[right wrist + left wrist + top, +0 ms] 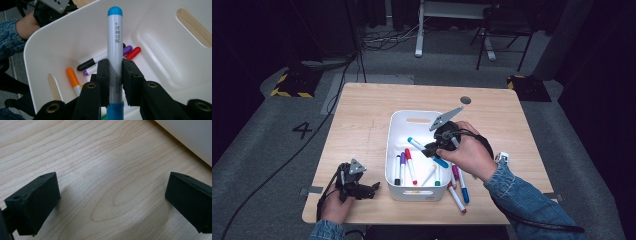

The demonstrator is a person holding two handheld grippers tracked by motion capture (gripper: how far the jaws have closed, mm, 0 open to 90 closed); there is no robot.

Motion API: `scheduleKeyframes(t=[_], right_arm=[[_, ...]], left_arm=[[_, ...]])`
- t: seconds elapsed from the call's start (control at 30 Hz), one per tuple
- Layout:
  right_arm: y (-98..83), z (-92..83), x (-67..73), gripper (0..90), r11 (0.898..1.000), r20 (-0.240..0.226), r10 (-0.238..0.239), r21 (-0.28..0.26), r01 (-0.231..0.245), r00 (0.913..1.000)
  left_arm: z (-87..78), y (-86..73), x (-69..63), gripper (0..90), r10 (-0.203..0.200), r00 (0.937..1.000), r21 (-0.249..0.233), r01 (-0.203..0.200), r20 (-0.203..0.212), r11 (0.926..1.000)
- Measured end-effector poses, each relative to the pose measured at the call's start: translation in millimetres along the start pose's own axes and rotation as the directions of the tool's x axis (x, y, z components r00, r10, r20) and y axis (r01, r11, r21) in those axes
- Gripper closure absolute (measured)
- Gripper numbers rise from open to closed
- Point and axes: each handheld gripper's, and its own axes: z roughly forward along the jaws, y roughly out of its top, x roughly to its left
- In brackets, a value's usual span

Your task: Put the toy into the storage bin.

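Observation:
My right gripper is shut on a blue-capped white marker, which points out over the inside of a white bin. From above, that marker hangs over the bin with the right gripper above the bin's right half. Black, purple, red and orange markers lie on the bin's floor. Several more markers rest on the table just right of the bin. My left gripper sits low at the table's front left, open, its jaws wide apart over bare wood with nothing between them.
The wooden table stands on grey carpet. A small dark disc lies near the far edge. The bin's white wall is close on the left gripper's far right. A stand and a chair stand beyond the table.

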Motion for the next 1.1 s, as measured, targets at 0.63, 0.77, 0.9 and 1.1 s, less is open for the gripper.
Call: scheduleKeyframes(t=[0.63,0.77,0.9,1.1], right_arm=[[-11.5,30.3,5.4,77.1,0.992,0.015,-0.078,0.097,0.076,0.9969],[-12.6,36.2,8.0,77.1,0.989,0.016,-0.092,0.121,0.09,0.9956],[-13.6,41.6,9.9,77.0,0.984,0.013,-0.112,0.138,0.11,0.9936],[-17.2,47.0,7.8,51.4,0.99,-0.008,-0.097,0.097,0.097,0.9952]], left_arm=[[0.0,0.0,0.0,0.0,0.0,1.0,-0.001,0.0,0.0,1.0],[0.0,0.0,0.0,0.0,0.0,1.0,0.0,0.0,0.0,1.0],[0.0,0.0,0.0,0.0,0.0,1.0,-0.001,0.0,0.0,1.0],[0.1,-0.1,-0.1,0.0,-0.001,1.0,-0.001,0.001,-0.001,1.0]])
